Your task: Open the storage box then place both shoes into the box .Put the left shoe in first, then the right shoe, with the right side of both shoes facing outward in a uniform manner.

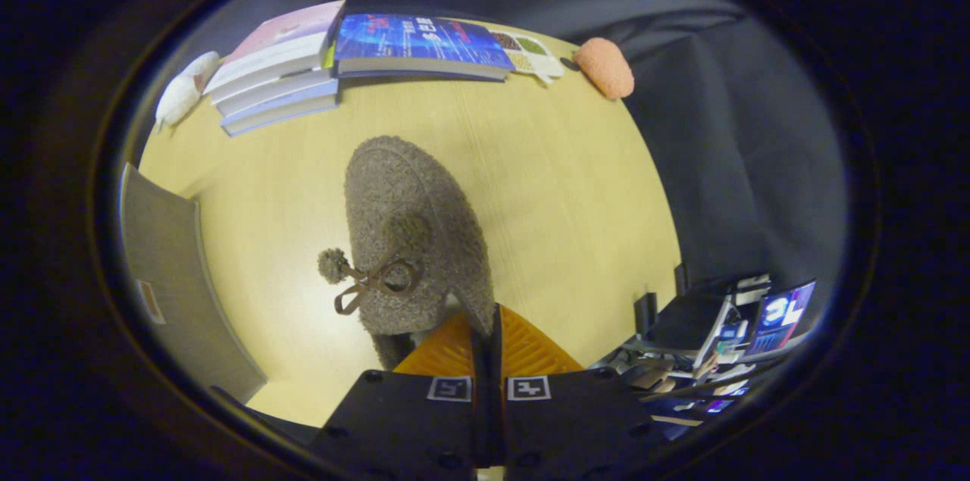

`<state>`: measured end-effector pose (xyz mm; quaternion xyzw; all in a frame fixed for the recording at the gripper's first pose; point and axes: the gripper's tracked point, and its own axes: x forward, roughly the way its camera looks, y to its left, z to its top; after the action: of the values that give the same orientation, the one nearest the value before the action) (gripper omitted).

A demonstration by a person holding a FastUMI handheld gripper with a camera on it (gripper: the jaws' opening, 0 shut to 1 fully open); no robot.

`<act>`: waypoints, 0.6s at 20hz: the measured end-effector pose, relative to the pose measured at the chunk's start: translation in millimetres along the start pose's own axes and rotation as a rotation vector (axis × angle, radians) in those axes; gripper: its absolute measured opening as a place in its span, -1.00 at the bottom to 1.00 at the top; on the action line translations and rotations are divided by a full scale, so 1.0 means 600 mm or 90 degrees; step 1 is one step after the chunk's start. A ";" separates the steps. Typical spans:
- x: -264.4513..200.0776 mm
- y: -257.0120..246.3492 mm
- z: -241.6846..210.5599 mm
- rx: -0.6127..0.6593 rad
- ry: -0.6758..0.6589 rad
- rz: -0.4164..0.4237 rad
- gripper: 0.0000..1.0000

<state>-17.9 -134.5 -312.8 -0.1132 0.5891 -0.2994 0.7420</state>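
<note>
Fuzzy grey-brown fabric covers the shoe (413, 231), a slipper with a rounded toe, a brown bow and a pompom on its upper. The shoe hangs just ahead of the claw (485, 345), toe pointing toward 12 o'clock. The orange ribbed fingers (530, 348) stand together, apparently pinching the heel rim of the shoe; the contact itself is hidden behind the fingers, so the grip is a judgement.

Risks from this position:
- The pinch seems to take only the thin edge at the heel. The soft pile could compress and slide, letting the shoe rotate or drop.
- Any swing of the toe can turn the wrong side outward at the box.
- Left or right shoe cannot be told from this angle; a wrong order would break the task.

A grey flat panel (178, 284), smooth and rigid, sits at 9 o'clock of the shoe; it may be the storage box lid, though this is uncertain. The pale wood-grain tabletop (553, 185) lies beneath. At 11 o'clock is a stack of books (276, 76), at 12 o'clock a blue book (420, 45), and at 1 o'clock a coarse orange sponge-like lump (604, 67).
</note>
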 end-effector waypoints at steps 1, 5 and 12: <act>-0.028 0.000 0.007 -0.006 -0.013 -0.011 -0.93; -0.145 0.031 0.029 -0.011 -0.068 -0.012 -0.93; -0.316 0.159 0.021 -0.039 -0.115 0.053 -0.93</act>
<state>-0.3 48.5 -205.9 -0.1379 0.5327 -0.2390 0.8001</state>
